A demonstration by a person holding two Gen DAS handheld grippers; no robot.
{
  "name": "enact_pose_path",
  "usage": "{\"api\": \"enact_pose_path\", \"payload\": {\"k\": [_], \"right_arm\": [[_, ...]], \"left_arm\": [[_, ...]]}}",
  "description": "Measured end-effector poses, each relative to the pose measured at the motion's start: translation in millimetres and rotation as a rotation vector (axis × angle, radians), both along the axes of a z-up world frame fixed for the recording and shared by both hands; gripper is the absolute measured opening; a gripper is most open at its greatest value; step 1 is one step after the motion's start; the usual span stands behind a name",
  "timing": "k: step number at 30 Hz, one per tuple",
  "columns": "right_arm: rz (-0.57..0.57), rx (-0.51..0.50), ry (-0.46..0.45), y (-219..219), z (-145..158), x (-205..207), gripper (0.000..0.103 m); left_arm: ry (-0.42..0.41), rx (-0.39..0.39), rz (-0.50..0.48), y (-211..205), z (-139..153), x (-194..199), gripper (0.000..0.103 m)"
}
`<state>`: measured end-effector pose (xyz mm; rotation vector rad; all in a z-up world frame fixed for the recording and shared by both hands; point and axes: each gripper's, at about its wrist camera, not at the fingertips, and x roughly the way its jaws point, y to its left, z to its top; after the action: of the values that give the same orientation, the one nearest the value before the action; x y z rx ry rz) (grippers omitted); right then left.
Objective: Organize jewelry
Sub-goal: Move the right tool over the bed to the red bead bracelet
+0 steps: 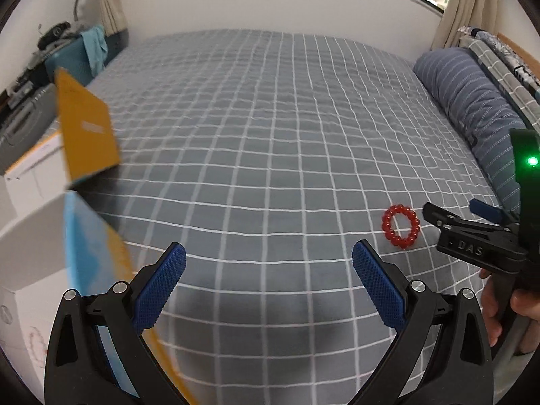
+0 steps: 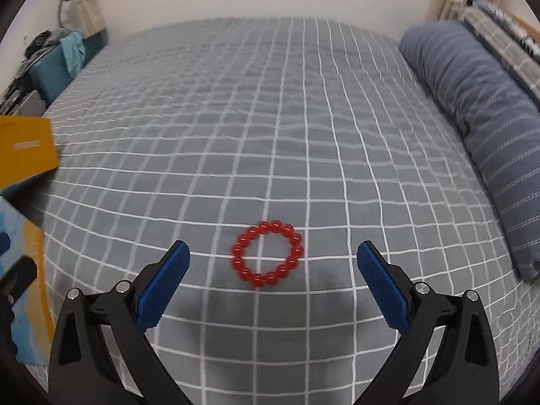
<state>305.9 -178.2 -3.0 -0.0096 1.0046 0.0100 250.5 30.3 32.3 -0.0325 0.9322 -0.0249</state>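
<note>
While lying flat, red bead bracelet [image 2: 267,253] forms a closed ring.

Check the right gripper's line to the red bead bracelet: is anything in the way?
Nothing visible blocks it. The red bead bracelet lies flat on the checked bedspread, just ahead of the open right gripper, roughly centred between its fingers. Only bare bedspread lies between them. The left gripper is off to the side.

Orange-and-blue box [image 1: 87,128] smeared with motion blur and cut by the left edge, its label unreadable, hand [image 1: 506,307] half lost at the right rim, desk clutter [image 1: 54,37] indistinct
</note>
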Motion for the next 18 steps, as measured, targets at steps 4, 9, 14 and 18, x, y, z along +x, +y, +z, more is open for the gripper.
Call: {"api": "enact_pose_path", "payload": {"k": [4,9,14,18], "right_arm": [[-0.014,0.043,0.078,-10,-23,16,0.084],[-0.022,0.063,0.145,-16,-47,26,0.071],[-0.036,0.065,0.194,-19,-63,33,0.06],[-0.051,0.057,0.217,-20,-72,36,0.048]], "left_arm": [[0.027,-0.011,-0.001,-9,-18,14,0.097],[0.073,-0.008,-0.018,-14,-46,12,0.097],[0.093,-0.005,-0.025,-14,-61,10,0.097],[0.096,0.004,-0.032,-12,-61,10,0.097]]}}
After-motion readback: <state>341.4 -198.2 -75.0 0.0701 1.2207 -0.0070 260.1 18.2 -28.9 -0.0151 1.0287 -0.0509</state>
